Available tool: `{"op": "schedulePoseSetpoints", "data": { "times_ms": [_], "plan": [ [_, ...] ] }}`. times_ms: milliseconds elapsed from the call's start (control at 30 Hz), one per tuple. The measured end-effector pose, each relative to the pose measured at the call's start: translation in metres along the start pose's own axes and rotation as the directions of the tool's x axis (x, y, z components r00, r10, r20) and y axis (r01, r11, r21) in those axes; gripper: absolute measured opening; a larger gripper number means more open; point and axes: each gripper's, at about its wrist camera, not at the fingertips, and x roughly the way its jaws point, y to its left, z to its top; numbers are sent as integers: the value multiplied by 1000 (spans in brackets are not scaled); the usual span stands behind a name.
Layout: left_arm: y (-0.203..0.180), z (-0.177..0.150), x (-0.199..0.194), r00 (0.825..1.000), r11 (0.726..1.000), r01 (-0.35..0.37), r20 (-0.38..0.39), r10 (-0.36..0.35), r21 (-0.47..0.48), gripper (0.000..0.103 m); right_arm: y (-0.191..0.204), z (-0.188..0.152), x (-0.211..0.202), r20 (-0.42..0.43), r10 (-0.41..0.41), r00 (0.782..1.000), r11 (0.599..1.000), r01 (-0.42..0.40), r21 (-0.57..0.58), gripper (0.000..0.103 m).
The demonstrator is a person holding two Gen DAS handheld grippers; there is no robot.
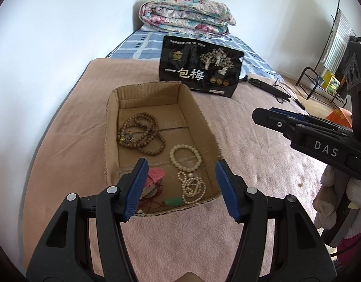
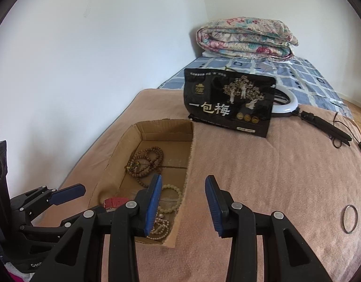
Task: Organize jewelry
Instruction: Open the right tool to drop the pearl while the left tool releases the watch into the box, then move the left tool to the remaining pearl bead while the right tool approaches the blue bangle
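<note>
An open cardboard box [image 1: 112,127] [image 2: 189,150] lies on the pink blanket. In it are brown wooden beads [image 1: 142,134] [image 2: 145,159], a cream bead bracelet [image 1: 185,158] [image 2: 172,193], a pearl necklace [image 1: 193,188] [image 2: 159,229], a red-pink charm on red cord [image 1: 154,176] and a green pendant [image 1: 173,202]. A thin dark ring bangle [image 2: 349,218] lies on the blanket to the right. My left gripper [image 1: 181,181] is open and empty over the box's near end. My right gripper [image 2: 182,199] is open and empty above the box's right wall.
A black snack bag [image 1: 199,70] [image 2: 229,103] stands behind the box. A ring light with a black stand [image 2: 321,122] lies right of it. A folded floral quilt [image 1: 185,14] sits on the blue checked bed. A metal rack [image 1: 321,80] stands at the far right.
</note>
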Motion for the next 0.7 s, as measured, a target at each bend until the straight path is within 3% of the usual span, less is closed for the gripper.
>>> {"op": "schedulePoseSetpoints", "data": {
  "times_ms": [300,700],
  "plan": [
    [-46,2,-10,999,996,39,31,-42,75,61,-36,-5,-33,33,-50,998,998,49,35,42],
    [-103,-1,-12,994,984,105,28,-110,146,61,-91,-23,-74,54,-131,990,987,125,98,53]
  ]
}}
